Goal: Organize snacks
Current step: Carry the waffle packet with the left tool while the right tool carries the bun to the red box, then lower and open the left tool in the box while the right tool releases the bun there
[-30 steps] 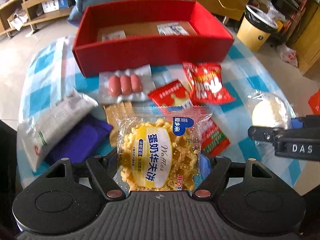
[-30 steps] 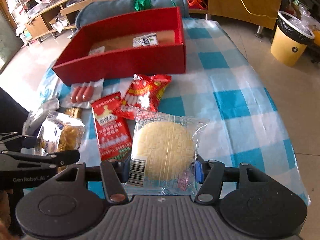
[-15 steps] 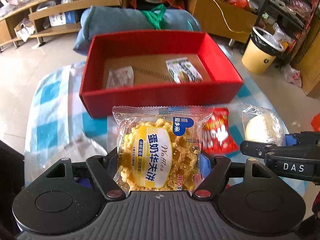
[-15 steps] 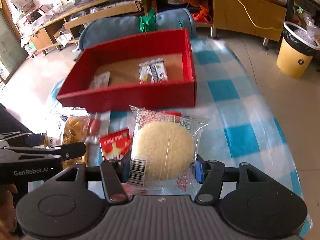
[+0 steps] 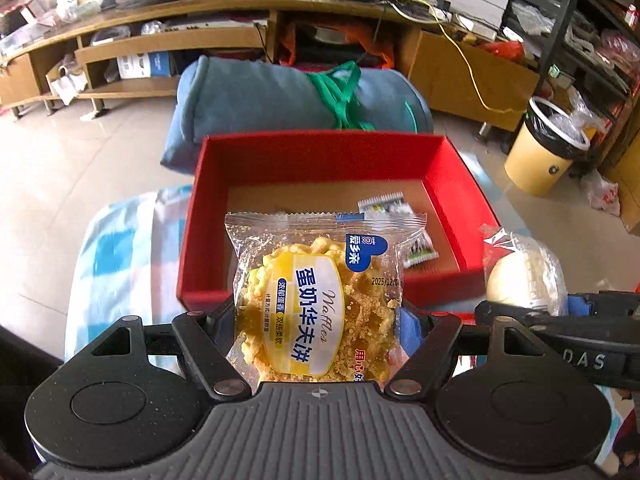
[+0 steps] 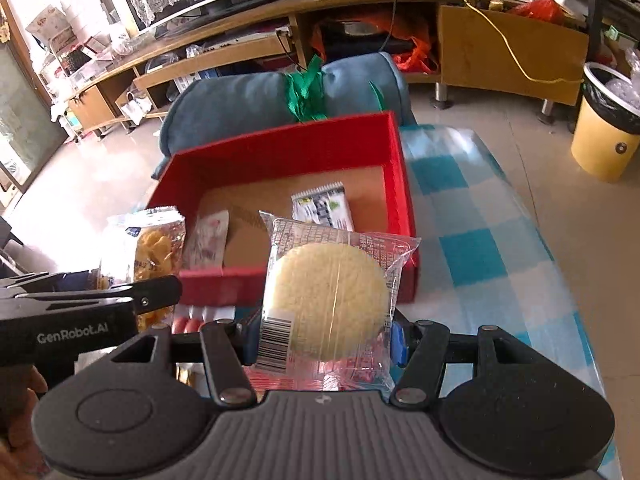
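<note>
The left tongs (image 5: 318,320) were clenched on a waffle packet (image 5: 320,304), holding it upright above the near wall of the red box (image 5: 280,152). In the right wrist view the same packet (image 6: 154,248) showed beside the box's left near corner, gripped by the left tongs (image 6: 120,304).

Inside the red box (image 6: 394,184), on its brown floor, lay a small white packet (image 6: 206,244) toward the left and a green-and-white packet (image 6: 322,206) toward the right; the latter also showed past the waffle packet in the left wrist view (image 5: 400,220). The box stood on a counter covered with a blue checked cloth (image 6: 480,248), and a rolled blue blanket (image 5: 280,96) tied with green cord lay just behind it.

Further right, the right tongs (image 6: 322,340) were clenched on a round cake (image 6: 328,300) in a clear wrapper, held upright over the box's near right corner. From the left wrist view that cake (image 5: 524,276) sat just beside the box's right wall, in the right tongs (image 5: 560,312).

A yellow bin (image 6: 604,136) stood on the floor at far right, well apart from the counter.
</note>
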The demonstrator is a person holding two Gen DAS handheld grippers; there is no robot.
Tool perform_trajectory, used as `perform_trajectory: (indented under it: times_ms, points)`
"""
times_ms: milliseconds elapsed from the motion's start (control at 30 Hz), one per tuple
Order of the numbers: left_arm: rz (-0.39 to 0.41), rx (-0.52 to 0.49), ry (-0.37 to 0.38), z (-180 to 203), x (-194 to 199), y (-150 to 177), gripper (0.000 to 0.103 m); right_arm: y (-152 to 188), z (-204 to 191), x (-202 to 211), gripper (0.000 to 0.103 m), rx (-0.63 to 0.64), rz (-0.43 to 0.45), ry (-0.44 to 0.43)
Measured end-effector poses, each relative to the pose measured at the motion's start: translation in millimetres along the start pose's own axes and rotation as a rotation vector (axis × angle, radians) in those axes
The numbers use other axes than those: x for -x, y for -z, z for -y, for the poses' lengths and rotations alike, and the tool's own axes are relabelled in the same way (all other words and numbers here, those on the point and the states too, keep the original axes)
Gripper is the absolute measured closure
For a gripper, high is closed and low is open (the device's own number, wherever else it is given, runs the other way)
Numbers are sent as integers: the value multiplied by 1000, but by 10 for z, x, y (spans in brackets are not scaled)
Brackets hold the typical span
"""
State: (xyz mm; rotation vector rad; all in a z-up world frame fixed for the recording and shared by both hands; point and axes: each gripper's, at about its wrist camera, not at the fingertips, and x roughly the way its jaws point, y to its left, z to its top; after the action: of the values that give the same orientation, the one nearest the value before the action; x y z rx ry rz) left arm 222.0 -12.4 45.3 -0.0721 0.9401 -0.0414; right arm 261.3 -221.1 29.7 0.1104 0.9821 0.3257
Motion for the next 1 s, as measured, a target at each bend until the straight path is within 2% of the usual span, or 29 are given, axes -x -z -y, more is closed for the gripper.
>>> perform_trajectory:
  times_ms: [567,1000]
  points:
    - [17,24,-65,-88,-455,-442,23,-534,8,-577,51,3,8,15]
    - [-18,38,-119,-127,-787,-519,23,-640,27,-1031,51,48,-32,46]
